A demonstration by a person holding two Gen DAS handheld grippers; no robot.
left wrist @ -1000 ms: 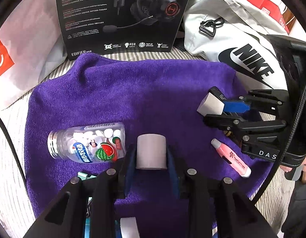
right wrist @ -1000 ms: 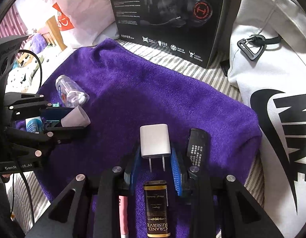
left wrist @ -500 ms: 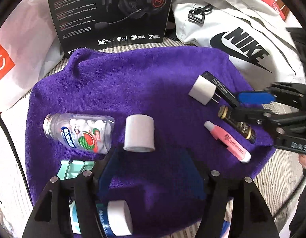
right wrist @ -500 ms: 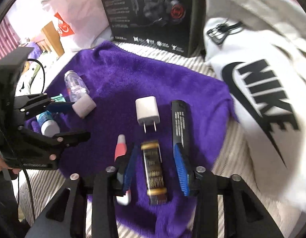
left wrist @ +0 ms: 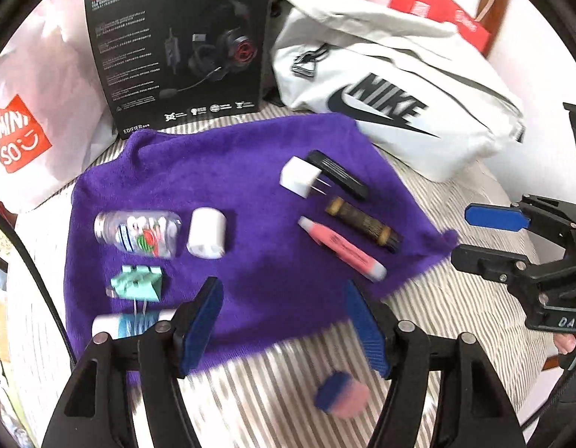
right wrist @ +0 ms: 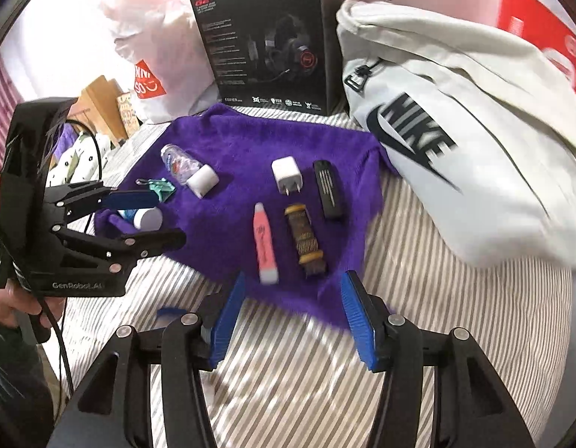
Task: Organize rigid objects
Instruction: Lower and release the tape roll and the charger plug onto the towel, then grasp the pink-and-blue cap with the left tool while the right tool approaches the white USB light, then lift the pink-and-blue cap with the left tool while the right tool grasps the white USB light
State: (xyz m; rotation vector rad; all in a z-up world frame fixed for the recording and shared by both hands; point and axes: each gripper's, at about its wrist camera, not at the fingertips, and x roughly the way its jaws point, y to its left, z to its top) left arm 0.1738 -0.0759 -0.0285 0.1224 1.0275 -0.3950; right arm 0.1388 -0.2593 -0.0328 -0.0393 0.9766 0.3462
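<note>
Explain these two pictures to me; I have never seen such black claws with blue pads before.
They are tools, not a robot: a person carries one hand-held gripper in each hand, each with a fisheye camera looking along its fingers. One picture is from the left hand-held gripper, the other from the right hand-held gripper. Both are open and hold nothing. On the purple towel lie a candy bottle, a white cap, a white charger plug, a black stick, a brown tube and a pink marker.
</note>
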